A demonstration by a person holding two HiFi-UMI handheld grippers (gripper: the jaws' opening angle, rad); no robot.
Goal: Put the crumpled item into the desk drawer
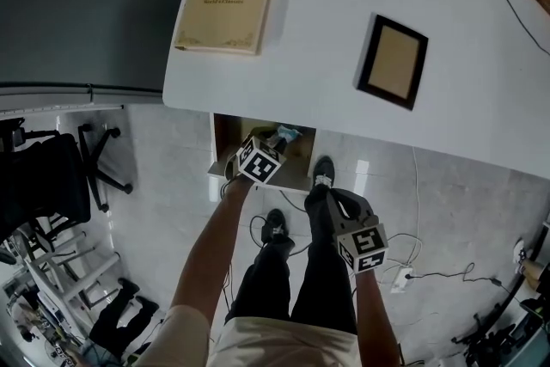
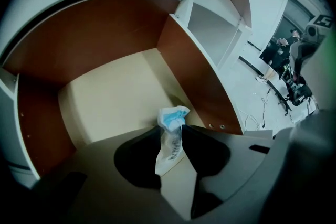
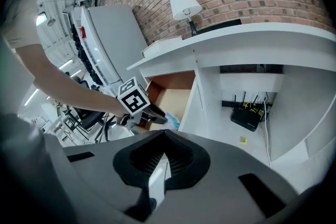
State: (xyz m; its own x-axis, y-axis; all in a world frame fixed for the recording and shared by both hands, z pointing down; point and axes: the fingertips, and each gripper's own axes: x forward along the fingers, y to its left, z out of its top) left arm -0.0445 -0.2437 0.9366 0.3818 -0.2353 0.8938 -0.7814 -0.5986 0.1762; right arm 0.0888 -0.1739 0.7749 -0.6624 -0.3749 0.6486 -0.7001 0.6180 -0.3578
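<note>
The crumpled white and blue item [image 2: 170, 136] stands between the jaws of my left gripper [image 2: 171, 131], just above the pale floor of the open desk drawer [image 2: 110, 92]. The jaws stand slightly apart around it, not pressing it. In the head view the left gripper [image 1: 277, 142] reaches into the drawer [image 1: 222, 133] under the white desk [image 1: 326, 21], with the item [image 1: 284, 135] at its tips. My right gripper [image 1: 326, 200] hangs lower, over the person's legs, with its jaws together and nothing in them. The right gripper view shows its jaws [image 3: 164, 136], the left gripper [image 3: 152, 115] and the drawer [image 3: 170, 97].
On the desk lie a cream book [image 1: 228, 0] and a dark picture frame [image 1: 393, 60]. A lamp [image 3: 185, 5] stands at the brick wall. A router [image 3: 245, 117] sits under the desk. An office chair [image 1: 51, 176] is at the left, and a power strip [image 1: 402, 278] with cables lies on the floor.
</note>
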